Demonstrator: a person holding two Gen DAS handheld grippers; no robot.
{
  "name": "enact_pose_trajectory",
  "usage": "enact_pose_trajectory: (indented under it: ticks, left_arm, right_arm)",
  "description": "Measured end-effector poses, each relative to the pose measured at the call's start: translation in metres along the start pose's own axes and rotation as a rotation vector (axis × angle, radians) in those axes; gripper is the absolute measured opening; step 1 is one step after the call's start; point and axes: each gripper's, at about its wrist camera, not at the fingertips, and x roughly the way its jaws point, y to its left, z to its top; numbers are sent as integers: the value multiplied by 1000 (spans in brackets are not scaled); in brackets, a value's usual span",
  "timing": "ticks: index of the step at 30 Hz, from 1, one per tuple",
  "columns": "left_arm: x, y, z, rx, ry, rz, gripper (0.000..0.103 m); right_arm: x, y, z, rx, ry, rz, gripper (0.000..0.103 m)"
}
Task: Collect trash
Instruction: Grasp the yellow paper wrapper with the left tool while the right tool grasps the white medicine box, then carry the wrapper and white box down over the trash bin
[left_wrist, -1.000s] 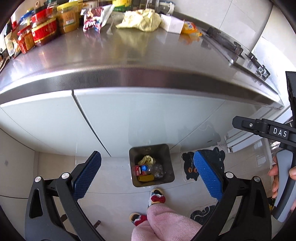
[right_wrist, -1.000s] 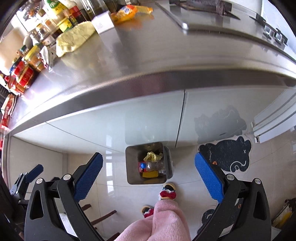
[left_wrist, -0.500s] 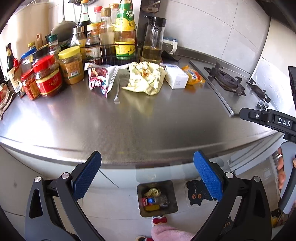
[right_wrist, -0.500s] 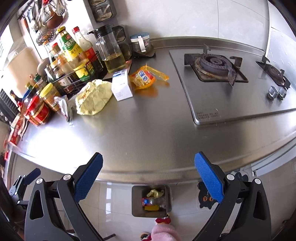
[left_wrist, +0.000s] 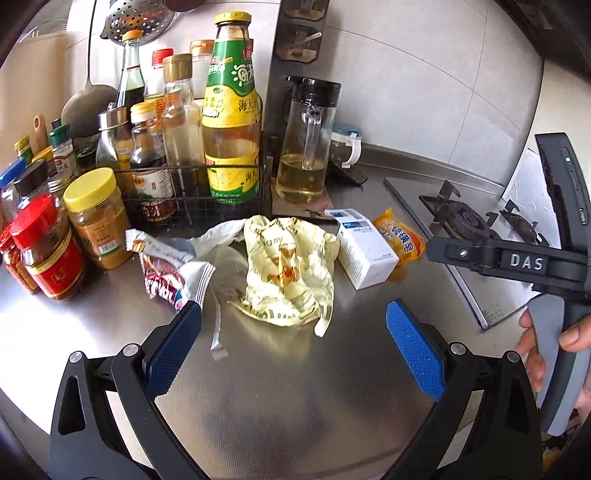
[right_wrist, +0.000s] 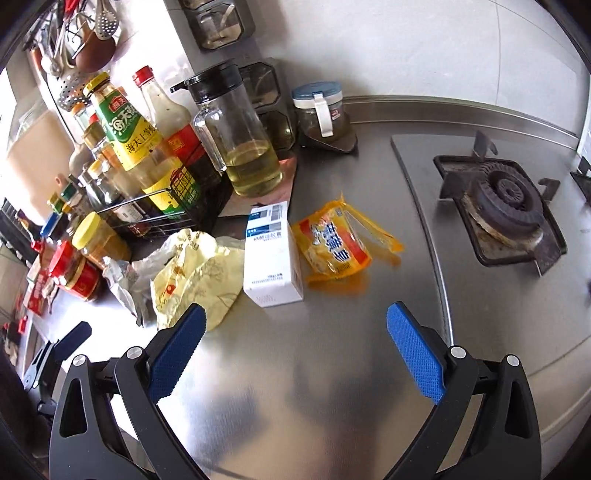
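Your nearest piece of trash is the crumpled yellow wrapper (left_wrist: 291, 273), lying on the steel counter (left_wrist: 295, 369) about midway between the left hand-held gripper (left_wrist: 293, 349) and the oil jug (left_wrist: 308, 140) behind it. It looks thin, light and soft, so it should collapse under the pads; I'd pinch it at the raised crumpled middle rather than the flat trailing edge. Just left of the wrapper lies a torn red-and-white snack packet (left_wrist: 173, 266), equally flimsy and probably slippery. Just right of the wrapper stands a white carton (right_wrist: 271, 254), stiff-sided and likely empty and easy to tip, so take it across its narrow faces. Beyond the carton, toward the gas burner (right_wrist: 506, 203), sits an orange packet (right_wrist: 334, 245) with Chinese print I can't read. Both hand-held grippers hang above the counter with jaws wide apart and nothing between them, the right one (right_wrist: 295, 349) facing the carton. Readable writing: "DAS" on the right tool's arm in the left view
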Motion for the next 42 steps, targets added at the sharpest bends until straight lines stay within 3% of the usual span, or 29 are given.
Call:
enact_pose_trajectory:
  ticks: [1,3,4,6,13,23,26,28,36,42]
  left_arm:
    - [4,-1,4,8,-4,-5,95]
    - [11,-5,10,29,-13,-6,92]
    - [15,-7,13,39,-16,-2,91]
    - [26,-8,17,49,-4,4,85]
    - [55,0,16,42,48,11,83]
    - [86,7,3,40,150,-1,67]
    - [86,6,1,49,145,2,57]
    - [86,6,1,54,145,1,50]
    - [74,5,-7,60,134,29,24]
    - [44,-6,-8,77,80,39,21]
  right_arm:
    - [6,2,6,-7,3,8,96]
    - [20,7,15,-24,29,39,73]
    - [26,10,18,-32,43,42,68]
    - [36,14,22,-53,53,39,68]
    - [65,21,25,-78,108,32,69]
    - [89,16,21,-95,160,2,69]
    - [93,17,20,-107,173,-2,67]
    - [98,17,18,-121,190,-10,51]
    - [86,14,11,-118,152,14,47]
    - [49,11,8,-103,93,19,47]
